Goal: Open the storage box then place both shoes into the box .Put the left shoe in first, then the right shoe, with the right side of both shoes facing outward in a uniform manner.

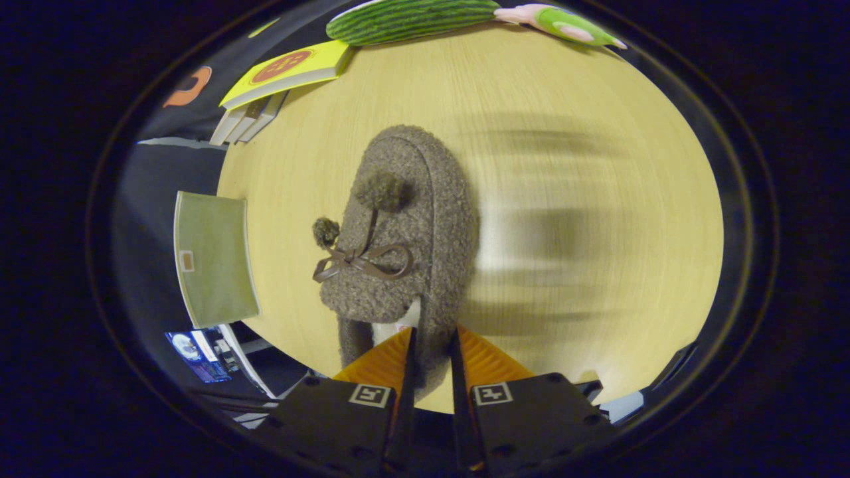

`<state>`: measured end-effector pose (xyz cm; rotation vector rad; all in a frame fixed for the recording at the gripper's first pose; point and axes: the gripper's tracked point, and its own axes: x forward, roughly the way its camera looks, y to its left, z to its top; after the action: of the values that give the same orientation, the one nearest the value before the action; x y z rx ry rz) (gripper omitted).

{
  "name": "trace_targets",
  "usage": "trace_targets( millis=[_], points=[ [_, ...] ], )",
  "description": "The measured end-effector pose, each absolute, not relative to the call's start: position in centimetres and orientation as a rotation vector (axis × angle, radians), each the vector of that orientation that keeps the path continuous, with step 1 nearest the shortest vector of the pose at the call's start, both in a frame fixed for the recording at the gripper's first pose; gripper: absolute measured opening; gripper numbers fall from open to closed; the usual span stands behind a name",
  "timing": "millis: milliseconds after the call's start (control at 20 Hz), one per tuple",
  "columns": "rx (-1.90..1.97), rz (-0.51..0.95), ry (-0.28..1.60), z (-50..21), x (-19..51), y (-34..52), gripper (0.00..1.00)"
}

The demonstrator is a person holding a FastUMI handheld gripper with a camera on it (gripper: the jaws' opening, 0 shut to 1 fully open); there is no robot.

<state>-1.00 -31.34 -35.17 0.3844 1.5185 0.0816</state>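
Note:
A fuzzy grey-brown slipper point(405, 232) with a brown bow and two pompoms hangs from my gripper point(431, 335), its toe pointing away from me over the wooden table point(597, 166). Both fingers are shut on the slipper's heel wall, one finger inside the opening by the white lining and one outside. The slipper looks lifted off the tabletop, with a blurred shadow to its right. A pale green storage box point(212, 259) sits off the table's left edge, beside the slipper.
At the far left corner of the table lie a yellow book point(285, 72) on top of white books. A green striped plush point(412, 20) and a pink and green toy point(564, 23) lie along the far edge. A screen point(199, 355) glows below the box.

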Motion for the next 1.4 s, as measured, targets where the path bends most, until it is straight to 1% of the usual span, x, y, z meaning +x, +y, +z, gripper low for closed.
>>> trace_targets(
  millis=[50, 100, 150, 450, 600, 850, 1050, 1250, 1400],
  points=[
    [0.389, 0.077, 1.525, -35.1, -1.0, -31.4, 0.21],
    [0.379, 0.074, 1.523, -35.1, -1.0, -31.5, 0.16],
    [0.377, 0.079, 1.521, -34.9, -0.9, -31.2, 0.07],
    [0.436, 0.101, 1.476, -30.0, -0.8, -27.0, 0.06],
    [0.42, 0.148, 1.441, -26.3, -0.9, -23.2, 0.06],
    [0.39, 0.269, 1.371, -19.6, -0.5, -13.4, 0.06],
    [0.377, 0.336, 1.328, -15.5, 0.0, -5.1, 0.06],
    [0.354, 0.351, 1.294, -14.6, 2.4, 2.9, 0.06],
    [0.284, 0.303, 1.306, -15.5, 3.6, 6.6, 0.06]
  ],
)
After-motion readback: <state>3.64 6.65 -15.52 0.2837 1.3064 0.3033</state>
